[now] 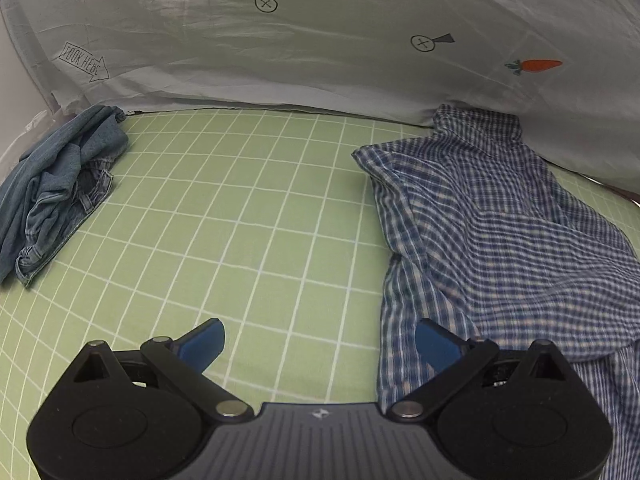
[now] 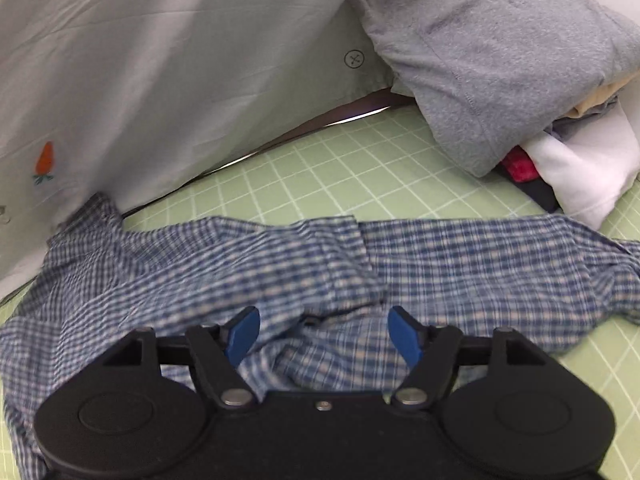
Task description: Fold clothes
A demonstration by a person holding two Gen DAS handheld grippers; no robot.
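Left wrist view, from left to right: a crumpled denim garment (image 1: 60, 184) at the far left of the green grid sheet (image 1: 240, 208), then bare sheet, then the blue checked shirt (image 1: 500, 232) rumpled on the right with its collar at the far end. The left gripper (image 1: 320, 350) hangs with tongs spread, holding nothing, its right finger over the shirt's near left edge. The white backdrop (image 1: 320, 60) reads "LOOK HERE" inside an arrow, upside down, beside crossed circles and a carrot. In the right wrist view the right gripper (image 2: 324, 338) is spread over the shirt's bunched middle; a heap of clothes (image 2: 520, 80) sits far right. I judge the shirt thin, limp and light: best pinched at hem or shoulder seam
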